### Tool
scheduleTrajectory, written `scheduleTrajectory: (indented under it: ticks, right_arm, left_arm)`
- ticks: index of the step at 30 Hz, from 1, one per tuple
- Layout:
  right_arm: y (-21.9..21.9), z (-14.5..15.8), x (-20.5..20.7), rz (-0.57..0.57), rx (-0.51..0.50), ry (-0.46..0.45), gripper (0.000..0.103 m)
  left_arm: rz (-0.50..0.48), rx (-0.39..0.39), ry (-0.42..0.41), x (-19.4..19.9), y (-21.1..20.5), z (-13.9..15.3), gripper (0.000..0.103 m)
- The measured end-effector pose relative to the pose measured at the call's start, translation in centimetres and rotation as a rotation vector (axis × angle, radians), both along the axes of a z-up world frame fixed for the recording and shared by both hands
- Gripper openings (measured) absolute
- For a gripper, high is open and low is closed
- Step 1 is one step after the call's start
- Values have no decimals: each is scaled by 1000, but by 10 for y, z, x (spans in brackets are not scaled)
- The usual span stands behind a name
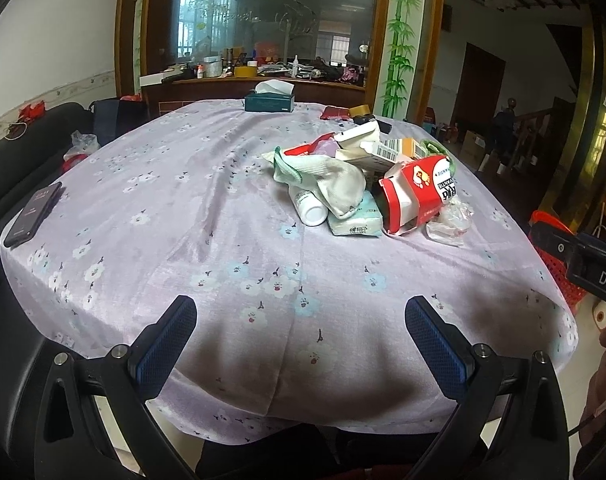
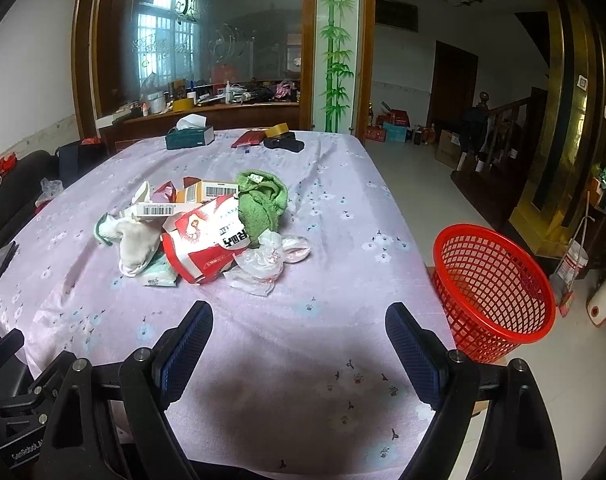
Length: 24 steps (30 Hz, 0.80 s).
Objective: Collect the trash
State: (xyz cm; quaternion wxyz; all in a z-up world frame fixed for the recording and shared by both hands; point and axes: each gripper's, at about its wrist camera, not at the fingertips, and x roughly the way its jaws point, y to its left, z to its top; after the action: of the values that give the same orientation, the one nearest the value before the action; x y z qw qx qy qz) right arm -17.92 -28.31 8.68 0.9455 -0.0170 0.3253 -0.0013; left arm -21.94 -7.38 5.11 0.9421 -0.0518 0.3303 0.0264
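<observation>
A pile of trash lies on the purple flowered tablecloth [image 1: 183, 208]: a red and white paper pack [image 1: 415, 196] [image 2: 207, 240], a white sock [image 1: 339, 184] [image 2: 135, 244], a white bottle [image 1: 309, 208], a tissue packet [image 1: 355, 220], crumpled clear plastic [image 1: 449, 220] [image 2: 263, 260], barcode boxes [image 1: 387, 148] [image 2: 207, 192] and a green cloth [image 2: 263, 204]. A red mesh basket [image 2: 495, 292] stands on the floor right of the table. My left gripper [image 1: 301, 320] is open and empty over the near table edge. My right gripper [image 2: 299, 328] is open and empty, short of the pile.
A phone [image 1: 33, 214] lies at the table's left edge. A tissue box [image 1: 269, 100] [image 2: 191, 134], a tape roll [image 2: 277, 130] and dark items [image 2: 283, 143] sit at the far end. A cluttered wooden counter [image 1: 263, 76] stands behind. A black sofa [image 1: 31, 148] is at the left.
</observation>
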Motion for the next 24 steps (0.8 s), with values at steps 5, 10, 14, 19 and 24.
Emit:
scheduleTrajectory:
  ticks: [5, 10, 14, 19, 24]
  right_arm:
    - [2, 0, 0, 5, -7, -2, 91]
    - [3, -1, 1, 4, -10, 1, 91]
    - [2, -3, 1, 1, -8, 6, 91]
    - [0, -4, 1, -6, -5, 8, 91]
    - [-2, -5, 1, -7, -2, 12, 91]
  left_arm:
    - [-2, 12, -4, 1, 0, 2, 103]
    - [7, 30, -20, 2, 0, 4, 103]
    - [18, 48, -32, 3, -1, 8, 103]
    - [15, 58, -29, 5, -3, 7, 103]
    - [20, 65, -22, 5, -3, 5, 103]
